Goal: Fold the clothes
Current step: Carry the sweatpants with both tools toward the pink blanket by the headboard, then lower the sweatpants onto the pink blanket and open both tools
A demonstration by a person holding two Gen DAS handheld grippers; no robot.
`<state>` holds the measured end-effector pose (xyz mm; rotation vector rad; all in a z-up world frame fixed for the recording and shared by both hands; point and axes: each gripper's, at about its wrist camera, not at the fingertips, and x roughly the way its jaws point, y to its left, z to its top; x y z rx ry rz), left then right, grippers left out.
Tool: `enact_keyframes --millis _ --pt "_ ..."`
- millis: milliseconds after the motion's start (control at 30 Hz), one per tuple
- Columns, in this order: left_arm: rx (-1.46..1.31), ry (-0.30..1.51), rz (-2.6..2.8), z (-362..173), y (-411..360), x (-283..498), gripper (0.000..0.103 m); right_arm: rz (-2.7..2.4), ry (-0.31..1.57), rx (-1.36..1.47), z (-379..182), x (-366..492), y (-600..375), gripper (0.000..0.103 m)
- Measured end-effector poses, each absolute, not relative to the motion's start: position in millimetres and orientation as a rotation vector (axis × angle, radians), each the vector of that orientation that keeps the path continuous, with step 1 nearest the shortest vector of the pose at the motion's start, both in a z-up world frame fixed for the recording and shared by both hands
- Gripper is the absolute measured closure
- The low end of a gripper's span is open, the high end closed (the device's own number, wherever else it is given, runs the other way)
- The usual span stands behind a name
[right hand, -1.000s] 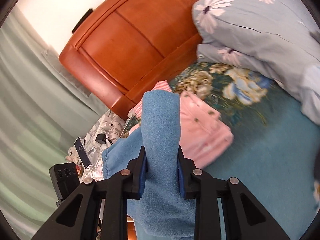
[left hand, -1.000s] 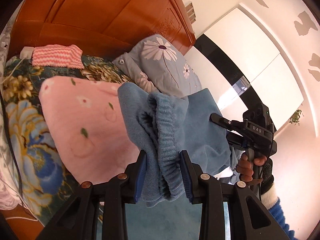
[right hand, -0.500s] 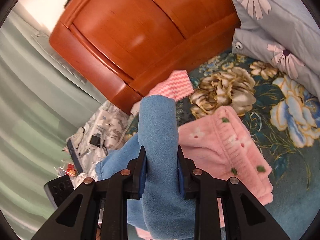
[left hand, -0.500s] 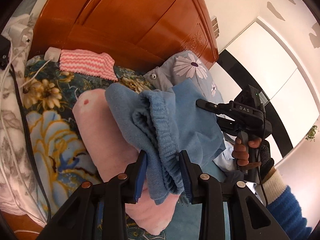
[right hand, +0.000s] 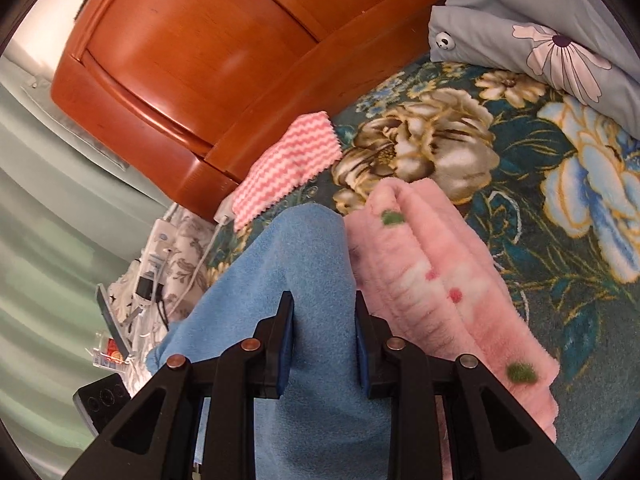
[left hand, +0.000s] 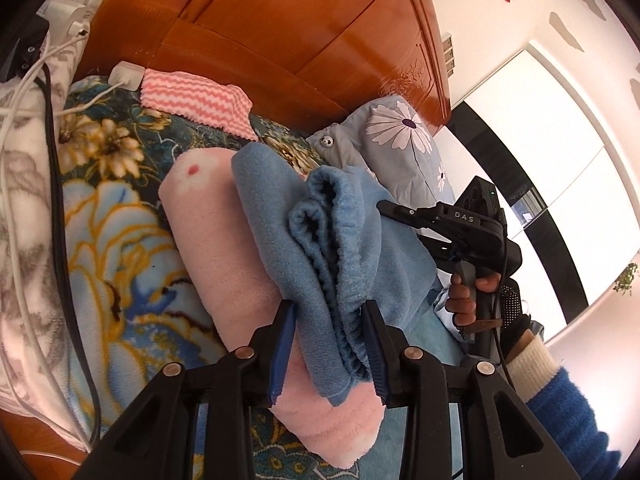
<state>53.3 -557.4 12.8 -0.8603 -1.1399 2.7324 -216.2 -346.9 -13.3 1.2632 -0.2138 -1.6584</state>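
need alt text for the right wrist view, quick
The right gripper has folded blue fleece clothing between its opening jaws, above a folded pink fleece garment on a floral bedspread. Behind are a pink striped cloth, a wooden headboard and grey flowered pillows.

1. Glossy, smooth wooden headboard (left hand: pixel 280 36).
2. Below the headboard, a fuzzy blue fleece garment (left hand: pixel 312 240) and plush pink fleece (left hand: pixel 224 256).
3. Matt black plastic left gripper (left hand: pixel 329 344).

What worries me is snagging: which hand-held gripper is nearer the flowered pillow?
Right. Right hand-held gripper: beside the pillow. Left hand-held gripper: farther, across the blue garment. Both jaws are opening around it.
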Motion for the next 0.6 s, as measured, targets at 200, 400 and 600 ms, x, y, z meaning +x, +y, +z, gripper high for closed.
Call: enact_keyframes --millis 200,400,600 --pt "-0.875 -0.986 2.858 43.1 -549.5 72.3 0.066 -1.699 -0.104 1.226 15.0 -205.1 -335.5 0.065" --pt "-0.844 -0.882 2.92 80.0 -537.5 65.7 0.066 -1.774 -0.009 1.165 39.0 -186.0 -316.2 0.061" --pt "-0.933 -0.669 2.972 97.2 -511.3 14.8 0.062 -1.784 0.095 1.045 53.2 -141.8 -309.9 0.061"
